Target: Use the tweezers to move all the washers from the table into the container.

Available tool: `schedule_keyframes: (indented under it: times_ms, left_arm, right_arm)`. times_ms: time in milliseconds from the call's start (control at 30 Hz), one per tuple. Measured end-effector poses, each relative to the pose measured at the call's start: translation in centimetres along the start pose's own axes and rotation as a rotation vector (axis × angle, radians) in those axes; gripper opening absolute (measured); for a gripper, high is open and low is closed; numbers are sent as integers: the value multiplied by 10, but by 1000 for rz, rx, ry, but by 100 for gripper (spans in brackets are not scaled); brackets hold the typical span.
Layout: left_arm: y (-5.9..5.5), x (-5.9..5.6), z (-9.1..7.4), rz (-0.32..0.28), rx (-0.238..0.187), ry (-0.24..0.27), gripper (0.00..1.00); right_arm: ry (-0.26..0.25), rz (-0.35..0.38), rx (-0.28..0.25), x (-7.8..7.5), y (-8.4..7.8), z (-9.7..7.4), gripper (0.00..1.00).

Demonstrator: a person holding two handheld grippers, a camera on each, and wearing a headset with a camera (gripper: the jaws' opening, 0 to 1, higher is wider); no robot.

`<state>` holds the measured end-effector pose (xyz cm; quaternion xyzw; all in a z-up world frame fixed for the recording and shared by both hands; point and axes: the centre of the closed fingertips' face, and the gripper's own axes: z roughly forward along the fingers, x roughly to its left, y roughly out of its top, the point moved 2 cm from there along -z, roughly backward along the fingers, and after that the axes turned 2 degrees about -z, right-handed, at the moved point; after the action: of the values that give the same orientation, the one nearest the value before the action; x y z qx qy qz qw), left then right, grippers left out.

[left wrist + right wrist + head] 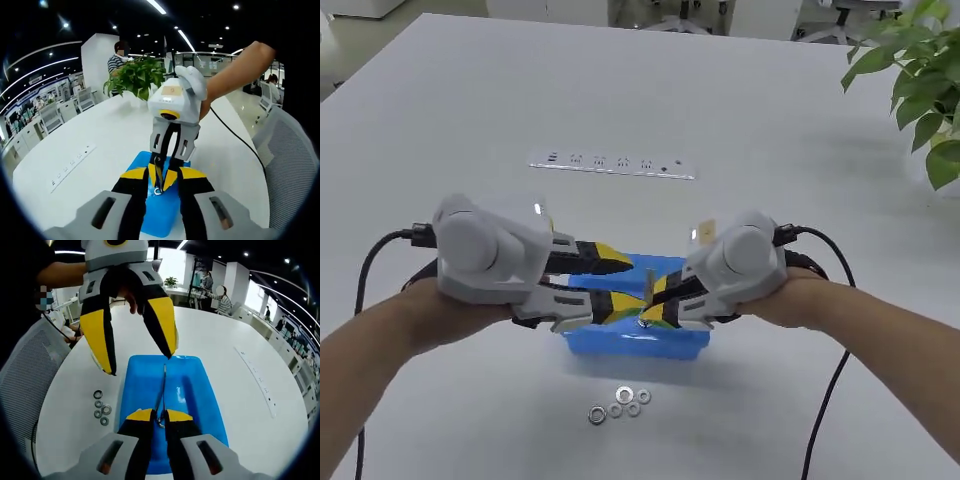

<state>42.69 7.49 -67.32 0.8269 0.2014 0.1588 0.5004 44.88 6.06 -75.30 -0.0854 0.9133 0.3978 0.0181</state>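
release over the container (195,390) is the step in hand: right tool (159,416) clamps the tweezers (163,387), seemingly with a washer (160,424) at their tip above it. left tool (141,364) gapes wide. next: ease the squeeze, then fetch the washers (620,404) lying on the bench (720,120).

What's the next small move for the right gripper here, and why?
Probably ease the right gripper slightly, so the tweezers spread and drop the washer that seems to sit at their tip. That tip hangs over the blue container. The left gripper is open and holds nothing. The loose washers wait on the table.
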Motion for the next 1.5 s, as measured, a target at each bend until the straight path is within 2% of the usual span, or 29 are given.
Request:
schedule_keyframes:
  times_ms: [367,700,1233,1500]
  left_arm:
    - [3,5,16,41,13,-17,15]
    - [3,6,17,51,20,-19,8]
    - [2,4,17,40,17,-22,6]
    - [1,6,16,23,20,-18,6]
  right_arm:
    - [4,-14,-1,1,1,1,10]
    - [7,-23,-1,1,1,0,10]
    - [-12,-19,8,1,1,-2,16]
    - [-40,37,-16,0,10,-11,25]
